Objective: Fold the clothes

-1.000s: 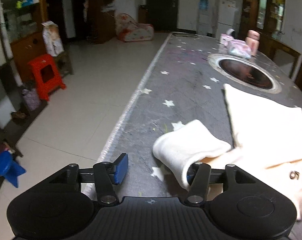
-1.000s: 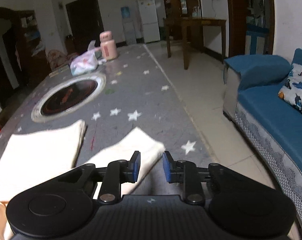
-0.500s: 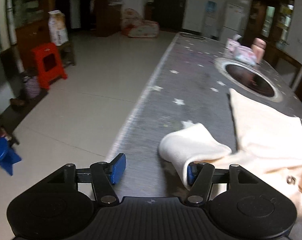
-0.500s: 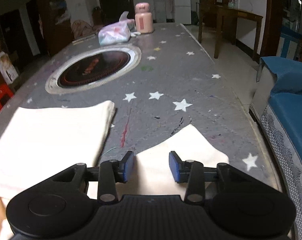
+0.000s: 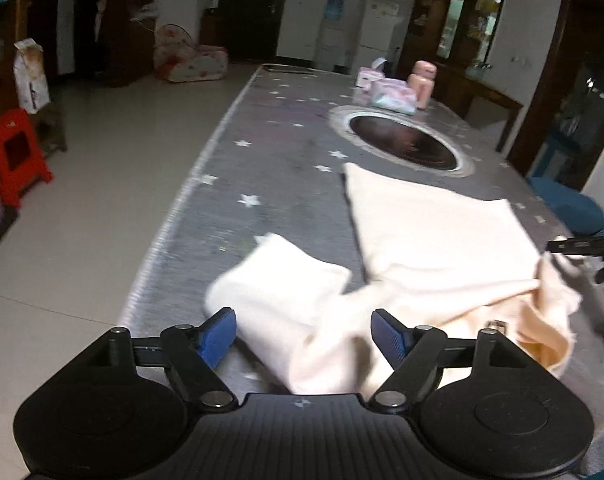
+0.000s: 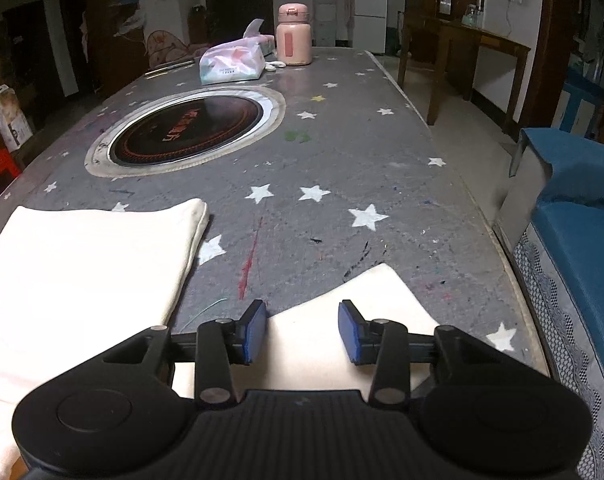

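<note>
Two tongs, both wide, neither gripping anything. My left tongs (image 5: 304,336) straddled the left sleeve (image 5: 286,300) of the cream garment (image 5: 430,236), cloth between the blue pads (image 5: 218,334) but not pinched. My right tongs (image 6: 302,334) sat over the right sleeve (image 6: 354,320), pads clear of it.

Garment lay on the grey star-print worktop (image 6: 342,152), at 6 o'clock of the round inset hob (image 6: 190,128). Body panel looked flat with a clean doubled edge, so probably one fold is in. Both sleeves stuck out, at 8 and 4 o'clock from the body, and the collar end near me was bunched. My read: partway, sleeves and final fold left.

Fabric was soft, matte knit, thick, draped limp. Worktop cover was scuffed vinyl. Hob was glossy black glass in a metal ring. Pink jar (image 6: 294,36) and tissue pack (image 6: 232,62) stood at 12 o'clock, well apart.
</note>
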### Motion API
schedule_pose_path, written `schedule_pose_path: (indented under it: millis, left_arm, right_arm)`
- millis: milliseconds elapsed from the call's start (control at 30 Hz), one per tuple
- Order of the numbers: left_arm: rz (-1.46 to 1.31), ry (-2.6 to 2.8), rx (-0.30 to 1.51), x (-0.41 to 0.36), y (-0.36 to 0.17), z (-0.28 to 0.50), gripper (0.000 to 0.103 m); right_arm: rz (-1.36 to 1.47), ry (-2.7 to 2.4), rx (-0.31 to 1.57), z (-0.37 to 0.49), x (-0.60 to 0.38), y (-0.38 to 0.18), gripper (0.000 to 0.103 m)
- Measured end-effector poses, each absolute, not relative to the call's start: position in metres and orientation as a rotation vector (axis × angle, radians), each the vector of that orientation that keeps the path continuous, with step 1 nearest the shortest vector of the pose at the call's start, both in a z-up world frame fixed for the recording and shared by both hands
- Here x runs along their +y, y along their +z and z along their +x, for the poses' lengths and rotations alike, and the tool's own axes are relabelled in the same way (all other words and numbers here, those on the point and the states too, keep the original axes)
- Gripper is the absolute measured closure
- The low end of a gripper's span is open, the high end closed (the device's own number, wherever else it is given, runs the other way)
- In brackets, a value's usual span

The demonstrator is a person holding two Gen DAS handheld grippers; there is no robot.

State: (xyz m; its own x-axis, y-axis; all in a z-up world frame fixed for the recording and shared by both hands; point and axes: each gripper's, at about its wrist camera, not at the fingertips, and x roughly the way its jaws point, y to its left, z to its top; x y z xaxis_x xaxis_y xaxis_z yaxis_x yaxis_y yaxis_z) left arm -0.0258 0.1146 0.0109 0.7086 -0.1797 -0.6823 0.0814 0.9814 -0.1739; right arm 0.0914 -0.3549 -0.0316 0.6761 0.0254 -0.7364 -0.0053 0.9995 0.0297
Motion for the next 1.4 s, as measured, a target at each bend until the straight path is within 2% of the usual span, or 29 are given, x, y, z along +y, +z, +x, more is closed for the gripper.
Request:
schedule_pose_path:
  millis: [67, 133, 233, 267, 300, 433, 467, 567, 667, 700, 733, 833, 1167, 1200, 1267, 1300, 1367, 1400]
  left_arm:
    - [-0.129, -0.184, 0.76, 0.107, 0.012, -0.03, 0.026]
    - [-0.12, -0.239, 0.734, 0.097, 0.016, -0.034, 0.026]
    - [-0.112, -0.3, 0.706, 0.083, 0.019, -0.035, 0.027]
    - [-0.115, -0.319, 0.705, 0.077, 0.019, -0.032, 0.028]
    - [-0.119, -0.339, 0.704, 0.072, 0.019, -0.03, 0.029]
    - [-0.118, -0.421, 0.703, 0.049, 0.017, -0.021, 0.039]
    - [-0.116, -0.445, 0.704, 0.043, 0.016, -0.018, 0.045]
    - [-0.101, -0.496, 0.713, 0.027, 0.012, -0.011, 0.051]
    - [-0.085, -0.522, 0.73, 0.017, 0.007, -0.008, 0.052]
    - [-0.08, -0.529, 0.736, 0.015, 0.006, -0.007, 0.052]
    - [-0.074, -0.536, 0.742, 0.012, 0.004, -0.006, 0.052]
    - [-0.051, -0.558, 0.747, 0.004, 0.001, -0.004, 0.052]
    - [0.062, -0.634, 0.712, -0.021, -0.003, -0.004, 0.052]
    - [0.072, -0.637, 0.712, -0.023, -0.005, -0.004, 0.054]
    - [0.091, -0.643, 0.712, -0.027, -0.008, -0.003, 0.069]
    - [0.097, -0.646, 0.709, -0.028, -0.009, -0.003, 0.07]
    - [0.107, -0.651, 0.705, -0.03, -0.01, -0.003, 0.083]
    - [0.109, -0.654, 0.704, -0.03, -0.01, -0.003, 0.085]
  right_arm:
    - [0.026, 0.01, 0.823, 0.091, -0.357, -0.031, 0.065]
    - [0.026, 0.003, 0.818, 0.09, -0.358, -0.031, 0.079]
    - [0.027, -0.008, 0.81, 0.09, -0.361, -0.03, 0.082]
    - [0.027, -0.012, 0.807, 0.089, -0.361, -0.029, 0.081]
    - [0.027, -0.016, 0.804, 0.089, -0.362, -0.029, 0.075]
    - [0.027, -0.046, 0.792, 0.091, -0.373, -0.029, 0.064]
    - [0.024, -0.051, 0.792, 0.092, -0.375, -0.029, 0.062]
    - [0.01, -0.059, 0.791, 0.097, -0.378, -0.034, 0.059]
    - [0.002, -0.048, 0.786, 0.103, -0.376, -0.035, 0.059]
    - [-0.004, -0.039, 0.786, 0.103, -0.376, -0.035, 0.065]
    - [-0.009, -0.03, 0.785, 0.104, -0.375, -0.034, 0.079]
    - [-0.005, 0.002, 0.782, 0.103, -0.374, -0.031, 0.098]
    - [0.109, 0.066, 0.602, 0.035, -0.402, 0.032, 0.099]
    - [0.118, 0.069, 0.583, 0.026, -0.406, 0.039, 0.099]
    - [0.137, 0.075, 0.547, 0.009, -0.415, 0.053, 0.099]
    - [0.147, 0.078, 0.528, 0.001, -0.419, 0.06, 0.099]
    - [0.155, 0.077, 0.505, -0.014, -0.426, 0.071, 0.099]
    - [0.146, 0.066, 0.511, -0.02, -0.429, 0.072, 0.099]
